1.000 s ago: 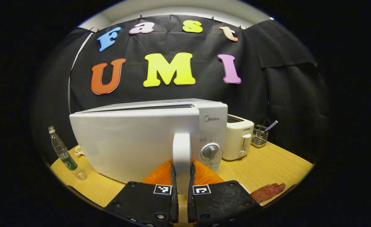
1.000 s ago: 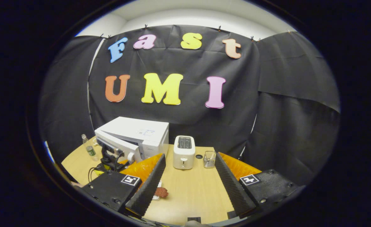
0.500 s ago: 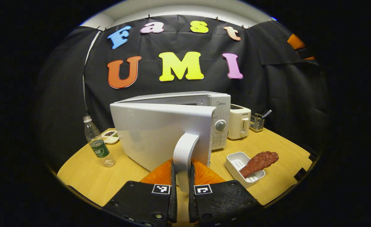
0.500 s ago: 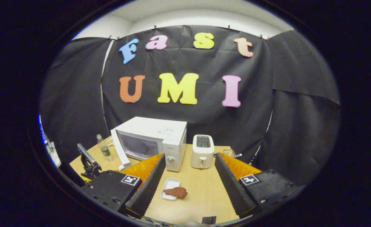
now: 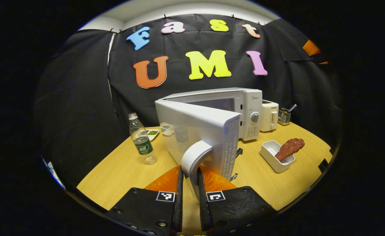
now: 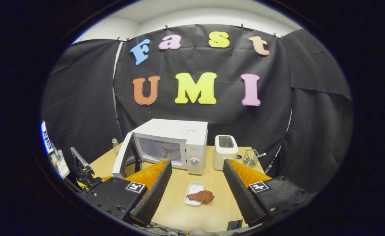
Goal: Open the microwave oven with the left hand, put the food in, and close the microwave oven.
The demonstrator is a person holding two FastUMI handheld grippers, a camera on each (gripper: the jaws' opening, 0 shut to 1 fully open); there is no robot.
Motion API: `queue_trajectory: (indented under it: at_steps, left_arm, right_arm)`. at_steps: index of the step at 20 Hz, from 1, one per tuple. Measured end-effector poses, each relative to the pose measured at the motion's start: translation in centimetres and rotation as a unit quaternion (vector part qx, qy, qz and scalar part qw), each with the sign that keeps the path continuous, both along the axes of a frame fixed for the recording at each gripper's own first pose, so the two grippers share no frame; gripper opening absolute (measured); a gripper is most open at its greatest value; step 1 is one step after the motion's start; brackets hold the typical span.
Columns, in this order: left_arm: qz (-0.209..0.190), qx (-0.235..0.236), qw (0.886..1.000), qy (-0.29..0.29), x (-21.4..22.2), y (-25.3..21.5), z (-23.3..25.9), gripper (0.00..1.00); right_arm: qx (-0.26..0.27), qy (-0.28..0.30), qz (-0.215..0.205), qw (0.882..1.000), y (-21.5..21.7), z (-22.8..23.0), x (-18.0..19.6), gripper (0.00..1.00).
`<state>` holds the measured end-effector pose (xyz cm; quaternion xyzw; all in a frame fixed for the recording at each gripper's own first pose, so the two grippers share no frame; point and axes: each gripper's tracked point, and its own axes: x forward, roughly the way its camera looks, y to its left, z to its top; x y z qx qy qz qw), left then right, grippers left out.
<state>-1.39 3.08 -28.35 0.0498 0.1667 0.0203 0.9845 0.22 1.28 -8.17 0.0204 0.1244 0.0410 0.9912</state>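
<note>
We have the microwave (image 6: 171,144) door (image 5: 200,131) swung open, our left gripper (image 5: 189,183) clamped on its handle (image 5: 194,157). Our right gripper (image 6: 195,183) gapes empty; the food (image 6: 201,196) sits on its tray (image 6: 192,191), awaiting loading and closing.

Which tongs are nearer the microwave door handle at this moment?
Left. The left tongs are closed on the door handle. The right tongs are open, held back over the table, above the food.
</note>
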Motion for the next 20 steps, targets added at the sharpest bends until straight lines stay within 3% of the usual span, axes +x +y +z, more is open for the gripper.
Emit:
queue_trajectory:
  at_steps: [1,2,3,6,9,10,11,13,14,18,19,20]
  left_arm:
    - [0.004,0.003,1.000,0.001,-0.3,0.6,0.0,0.25]
    - [0.000,-0.001,1.000,0.002,-0.3,1.0,-0.1,0.24]
    - [-0.001,0.000,1.000,0.004,-0.6,1.4,0.0,0.35]
    - [-0.002,-0.001,1.000,0.011,-1.0,2.7,0.0,0.41]
    - [-0.007,-0.012,1.000,0.014,-1.2,3.9,-0.1,0.60]
    - [-0.006,-0.007,1.000,0.010,-1.4,4.5,0.0,0.58]
    - [-0.004,-0.006,1.000,0.010,-1.6,5.0,0.1,0.77]
    - [0.003,-0.009,1.000,0.008,-2.2,6.1,0.2,0.84]
    - [0.008,-0.007,1.000,0.008,-2.6,6.7,0.3,0.92]
    - [0.026,-0.007,1.000,0.009,-3.8,9.4,0.3,0.95]
    - [0.031,-0.004,0.999,0.013,-4.2,10.1,0.3,0.95]
    - [0.037,0.001,0.999,0.014,-4.8,10.9,0.4,0.95]
  right_arm:
    - [0.000,0.002,-0.001,1.000,0.2,-0.3,0.0,1.00]
    - [0.003,0.003,-0.001,1.000,0.4,-0.5,-0.2,1.00]
    - [0.005,0.005,-0.001,1.000,0.7,-0.8,-0.2,1.00]
    - [0.001,0.010,0.000,1.000,1.3,-1.3,-0.4,1.00]
    - [0.000,0.012,-0.003,1.000,1.5,-1.8,-0.7,1.00]
    - [0.000,0.013,-0.003,1.000,1.6,-2.0,-0.7,1.00]
    - [0.000,0.016,-0.004,1.000,1.7,-2.4,-0.6,1.00]
    - [0.002,0.022,-0.005,1.000,1.7,-3.1,-0.6,1.00]
    - [0.003,0.025,-0.005,1.000,1.6,-3.4,-0.6,1.00]
    - [0.003,0.036,-0.005,0.999,1.4,-5.0,-0.1,1.00]
    - [0.002,0.039,-0.004,0.999,1.3,-5.6,0.1,0.91]
    - [0.002,0.043,-0.004,0.999,1.2,-6.2,0.4,1.00]
